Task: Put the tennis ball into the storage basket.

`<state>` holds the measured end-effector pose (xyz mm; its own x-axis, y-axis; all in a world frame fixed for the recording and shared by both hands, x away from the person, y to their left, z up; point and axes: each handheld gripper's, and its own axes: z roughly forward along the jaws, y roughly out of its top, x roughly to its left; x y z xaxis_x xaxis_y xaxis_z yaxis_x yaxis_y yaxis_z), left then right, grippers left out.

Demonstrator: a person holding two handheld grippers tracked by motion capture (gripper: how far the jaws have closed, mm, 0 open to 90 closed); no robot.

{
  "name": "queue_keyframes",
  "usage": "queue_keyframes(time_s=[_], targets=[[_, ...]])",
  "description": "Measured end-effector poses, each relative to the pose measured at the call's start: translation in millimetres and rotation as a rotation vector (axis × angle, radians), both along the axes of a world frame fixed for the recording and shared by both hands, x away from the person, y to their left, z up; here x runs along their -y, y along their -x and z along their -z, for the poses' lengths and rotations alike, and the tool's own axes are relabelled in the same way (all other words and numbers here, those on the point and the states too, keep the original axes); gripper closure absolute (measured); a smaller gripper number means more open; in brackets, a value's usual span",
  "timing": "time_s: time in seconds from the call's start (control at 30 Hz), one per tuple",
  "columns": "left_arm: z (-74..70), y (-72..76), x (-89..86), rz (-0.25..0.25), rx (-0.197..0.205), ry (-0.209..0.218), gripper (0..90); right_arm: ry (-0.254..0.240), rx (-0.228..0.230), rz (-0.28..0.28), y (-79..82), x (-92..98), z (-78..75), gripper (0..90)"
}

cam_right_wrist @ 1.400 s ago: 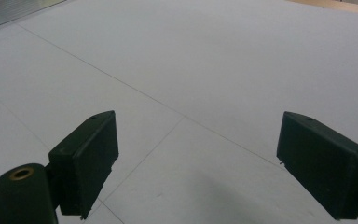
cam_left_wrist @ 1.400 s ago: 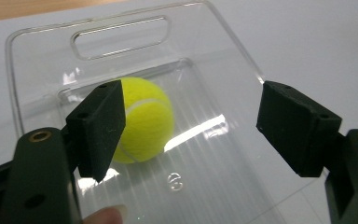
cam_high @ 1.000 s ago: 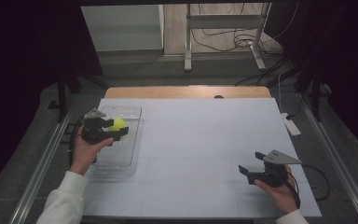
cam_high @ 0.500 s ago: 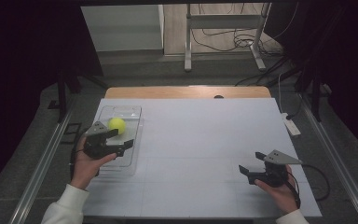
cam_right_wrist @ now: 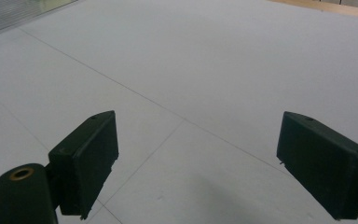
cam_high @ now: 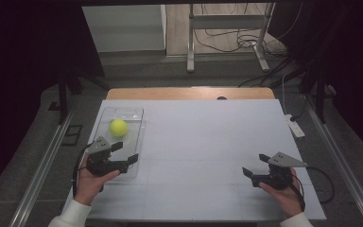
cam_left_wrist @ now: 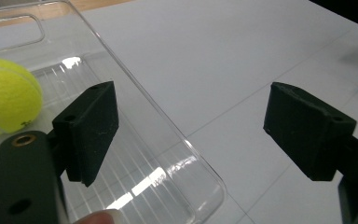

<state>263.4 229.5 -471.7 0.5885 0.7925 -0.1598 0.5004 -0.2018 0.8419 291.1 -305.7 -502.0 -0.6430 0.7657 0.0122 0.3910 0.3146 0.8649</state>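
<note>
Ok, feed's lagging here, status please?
Left tool open, jaws just opening, empty. Right tool open, idle. Ball loose in tray. Nothing in the way.

Lab test bench: white-covered table (cam_high: 208,142) flanked by metal rails (cam_high: 42,170), dark curtains (cam_high: 28,56), loose cables (cam_high: 227,40) on the floor beyond.

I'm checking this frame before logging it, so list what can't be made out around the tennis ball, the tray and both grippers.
- Tennis ball: left gripper view, its left side cut off by the picture's edge.
- Clear plastic tray: left gripper view, its near end runs off the bottom edge and the left gripper's body covers part of it.
- Right gripper: high view, its underside and the grip behind it are hidden by the holding hand.
- Print on the ball: too small.
</note>
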Motion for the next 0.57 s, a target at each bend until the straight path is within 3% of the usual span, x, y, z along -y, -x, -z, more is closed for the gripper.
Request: queue_keyframes(time_s=[0.1, 0.57], targets=[[3.5, 5.2, 1.8, 0.005, 0.004, 0.015, 18.6, 0.002, 0.004, -0.006, 0.3, -0.5, -0.2, 12.8], [12.0, 6.7, 7.6, 0.014, 0.003, -0.015, 18.4, -0.016, 0.012, -0.021, 2.3, 0.3, -2.7, 12.8]])
